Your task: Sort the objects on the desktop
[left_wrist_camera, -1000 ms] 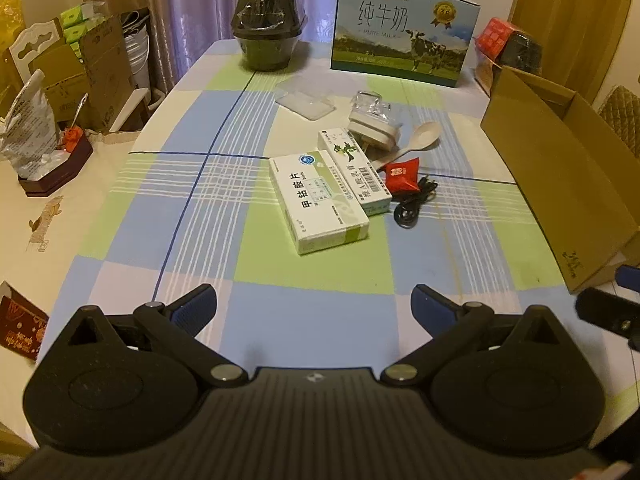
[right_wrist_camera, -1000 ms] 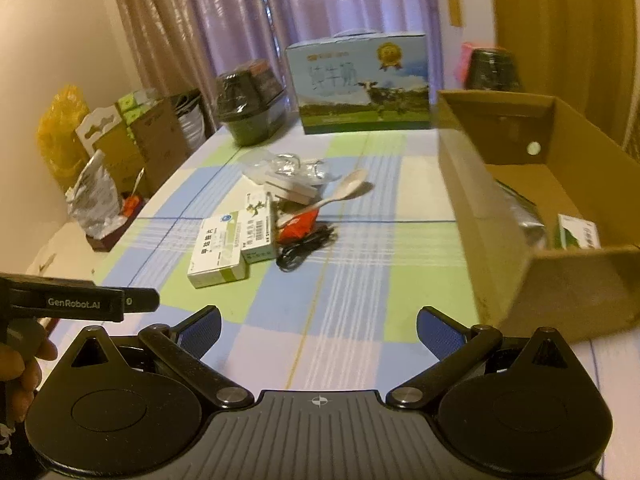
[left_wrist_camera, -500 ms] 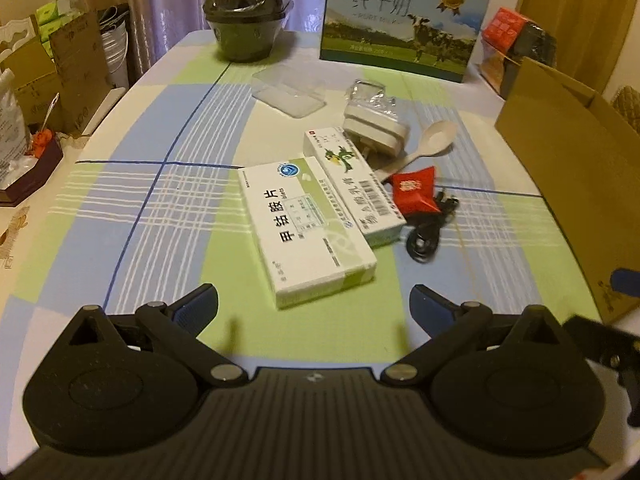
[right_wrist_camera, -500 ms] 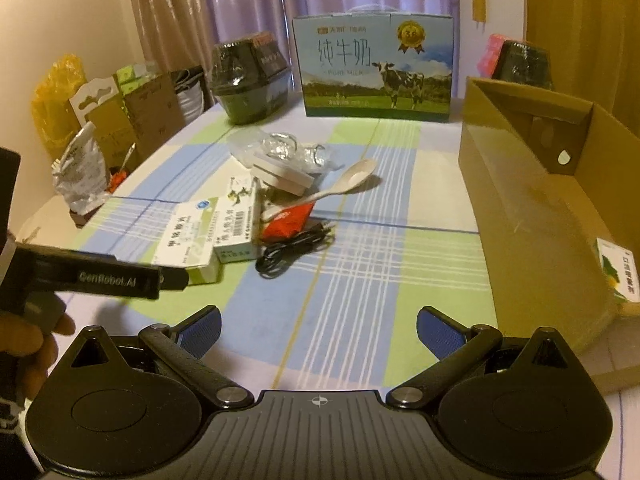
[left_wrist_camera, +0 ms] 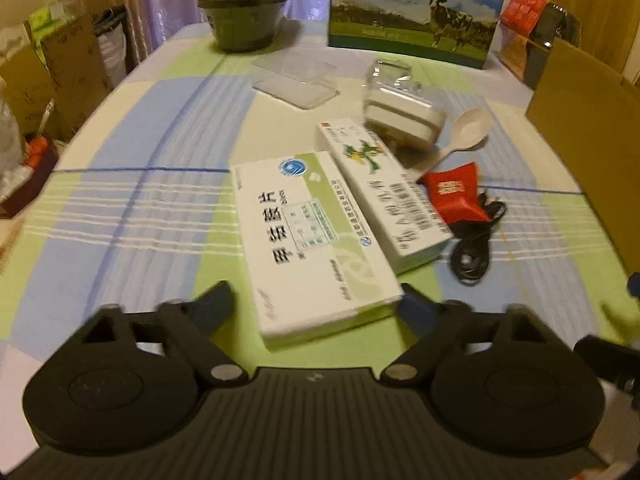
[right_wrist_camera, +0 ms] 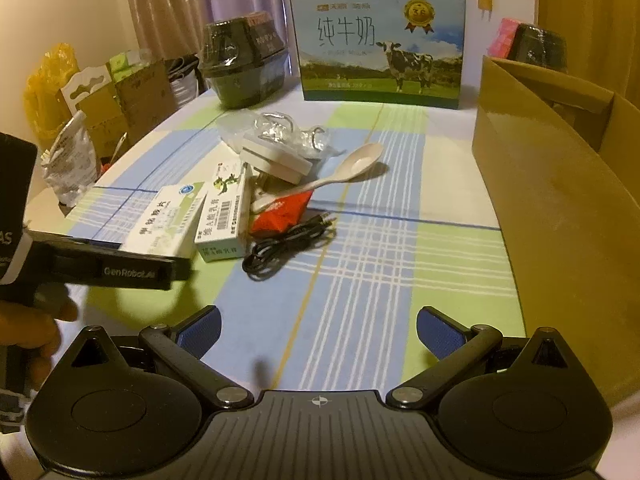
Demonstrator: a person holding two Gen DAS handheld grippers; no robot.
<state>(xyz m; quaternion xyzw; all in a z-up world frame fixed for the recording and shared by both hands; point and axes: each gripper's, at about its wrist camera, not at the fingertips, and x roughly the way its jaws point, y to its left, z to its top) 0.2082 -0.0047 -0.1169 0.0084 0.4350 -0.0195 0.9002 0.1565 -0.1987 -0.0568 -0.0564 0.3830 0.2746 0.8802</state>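
A large white-and-green medicine box [left_wrist_camera: 308, 240] lies on the checked tablecloth. Its near end sits between the fingers of my open left gripper [left_wrist_camera: 316, 308], which do not press on it. Beside it lie a narrower medicine box [left_wrist_camera: 384, 196], a red packet [left_wrist_camera: 456, 196], a coiled black cable [left_wrist_camera: 476, 248], a cream spoon [left_wrist_camera: 464, 132] and a white adapter in clear plastic [left_wrist_camera: 404, 112]. My right gripper [right_wrist_camera: 318, 332] hangs open and empty over bare cloth, short of the cable [right_wrist_camera: 288, 240]. In the right wrist view a finger [right_wrist_camera: 120, 268] of the left gripper covers the large box's near end [right_wrist_camera: 164, 224].
An open cardboard box [right_wrist_camera: 560, 200] stands along the table's right side. At the back are a milk carton [right_wrist_camera: 380, 44], a wrapped black bowl [right_wrist_camera: 244, 68] and a clear plastic lid [left_wrist_camera: 296, 80]. A hand [right_wrist_camera: 36, 320] holds the left gripper. Bags and cartons crowd the floor on the left.
My left gripper moved forward until the large medicine box's near end came between its fingers. The right gripper swung a little left, away from the cardboard box. Both stayed open.
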